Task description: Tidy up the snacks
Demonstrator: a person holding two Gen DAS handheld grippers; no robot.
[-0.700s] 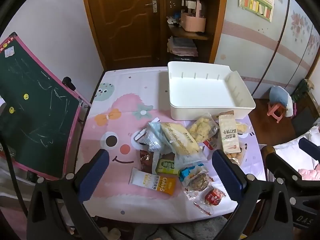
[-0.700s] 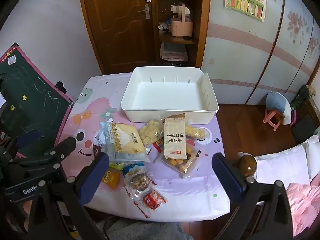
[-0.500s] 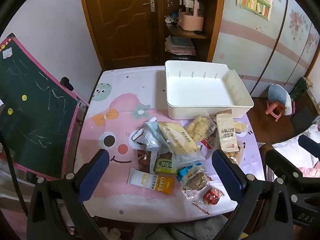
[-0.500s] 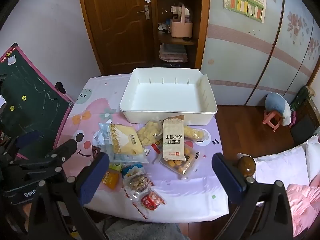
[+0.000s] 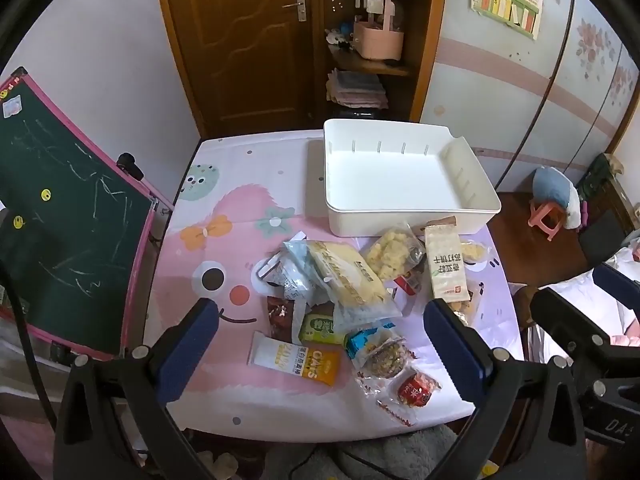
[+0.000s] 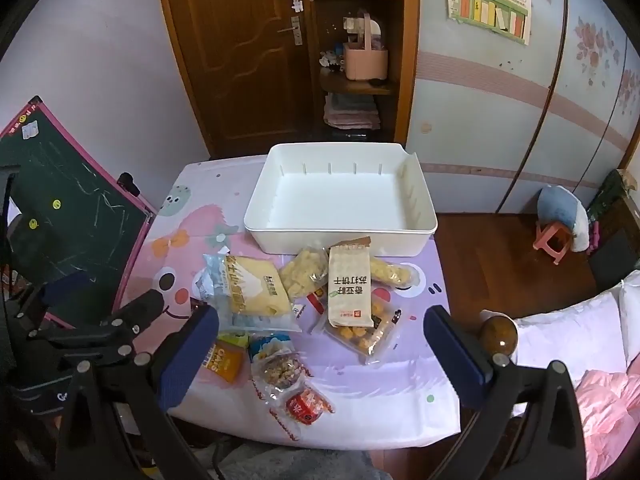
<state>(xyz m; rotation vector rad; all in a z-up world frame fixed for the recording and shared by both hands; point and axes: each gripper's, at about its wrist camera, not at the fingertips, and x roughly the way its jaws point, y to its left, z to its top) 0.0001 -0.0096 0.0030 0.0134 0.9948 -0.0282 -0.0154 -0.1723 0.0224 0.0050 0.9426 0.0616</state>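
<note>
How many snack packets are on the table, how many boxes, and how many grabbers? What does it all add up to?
Snack packets: about 12 (they overlap, so one may be hidden)
White box: 1, nothing in it
Grabbers: 2, left gripper and right gripper, both open
Total: about 15

Both tongs hang side by side in the air, the left tongs (image 5: 320, 342) and the right tongs (image 6: 320, 344) each spread wide with nothing between their blue pads.
</note>
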